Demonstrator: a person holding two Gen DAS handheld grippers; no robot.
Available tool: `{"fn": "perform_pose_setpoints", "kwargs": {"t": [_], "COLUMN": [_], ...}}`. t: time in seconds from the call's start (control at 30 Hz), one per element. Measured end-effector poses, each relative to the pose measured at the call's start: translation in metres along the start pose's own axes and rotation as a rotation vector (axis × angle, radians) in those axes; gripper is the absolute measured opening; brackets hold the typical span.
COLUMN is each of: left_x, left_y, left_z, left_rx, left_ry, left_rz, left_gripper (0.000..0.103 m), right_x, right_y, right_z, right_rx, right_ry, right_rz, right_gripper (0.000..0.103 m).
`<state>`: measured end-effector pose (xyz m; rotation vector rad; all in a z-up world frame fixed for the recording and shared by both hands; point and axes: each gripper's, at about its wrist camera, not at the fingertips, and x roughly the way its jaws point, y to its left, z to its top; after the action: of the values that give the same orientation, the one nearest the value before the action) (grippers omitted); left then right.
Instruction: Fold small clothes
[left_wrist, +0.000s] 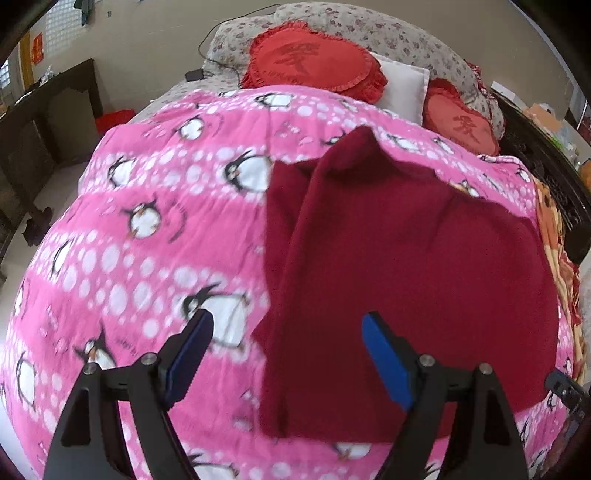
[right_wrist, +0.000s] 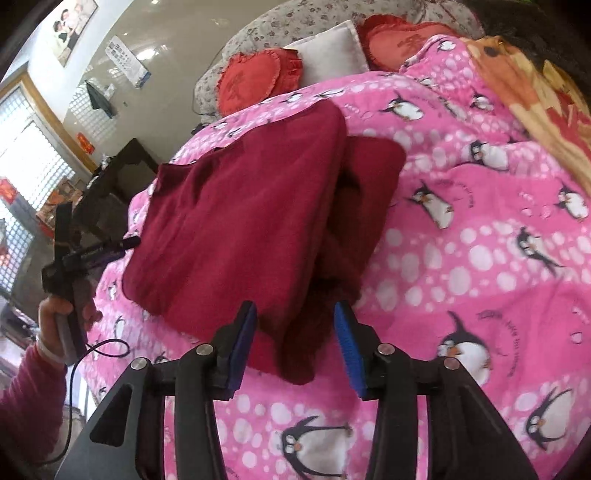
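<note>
Garment of dark crimson knit (right_wrist: 236, 229), partly folded into a thick oblong, lies on a bed under a pink penguin-print quilt (right_wrist: 480, 258). Seen from the right wrist, its long axis runs from the near edge, just ahead of the gripper, up and away toward the pillows, with a second, lower layer of the same cloth showing along its right side. A loose corner of that cloth hangs toward the right gripper (right_wrist: 295, 343), falling in the gap between the blue pads; the pads stand narrowly apart and do not appear to press on it, so nothing is judged held.

From the left wrist, the same crimson garment (left_wrist: 406, 277) fills the right half of the view, its left folded edge running near-vertical. The left gripper (left_wrist: 288, 350) hovers with jaws spread wide and empty, one pad over the quilt, the other over the cloth.

The right gripper looks the nearer to the garment's near edge, so the next fold probably starts from there, lifting that end away along the long axis.

At the head of the bed sit a red heart-shaped frilled cushion (left_wrist: 314, 59), a plain white pillow (left_wrist: 402, 86) and a floral grey pillow (left_wrist: 388, 29). No containers are in view.
</note>
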<state>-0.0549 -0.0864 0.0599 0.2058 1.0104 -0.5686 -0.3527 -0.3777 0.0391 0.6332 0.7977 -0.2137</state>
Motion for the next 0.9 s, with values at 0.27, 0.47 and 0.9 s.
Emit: {"fn": "perform_pose_setpoints", "kwargs": {"t": [0.27, 0.47, 0.9], "left_x": [-0.017, -0.016, -0.004], "left_y": [0.017, 0.015, 0.010], "left_z": [-0.017, -0.031, -0.044], "left_rx": [0.001, 0.012, 0.038], "left_ry": [0.006, 0.029, 0.034], "left_rz": [0.001, -0.027, -0.015], "left_gripper": [0.086, 0.086, 0.086], "right_x": [0.002, -0.009, -0.031], "right_y": [0.009, -0.006, 0.031], "right_z": [-0.001, -0.006, 0.036], "right_rx": [-0.046, -0.054, -0.139], "right_ry": [0.005, 0.044, -0.059], "right_rz": [0.032, -0.033, -0.106], "right_gripper": [0.000, 0.000, 0.002]}}
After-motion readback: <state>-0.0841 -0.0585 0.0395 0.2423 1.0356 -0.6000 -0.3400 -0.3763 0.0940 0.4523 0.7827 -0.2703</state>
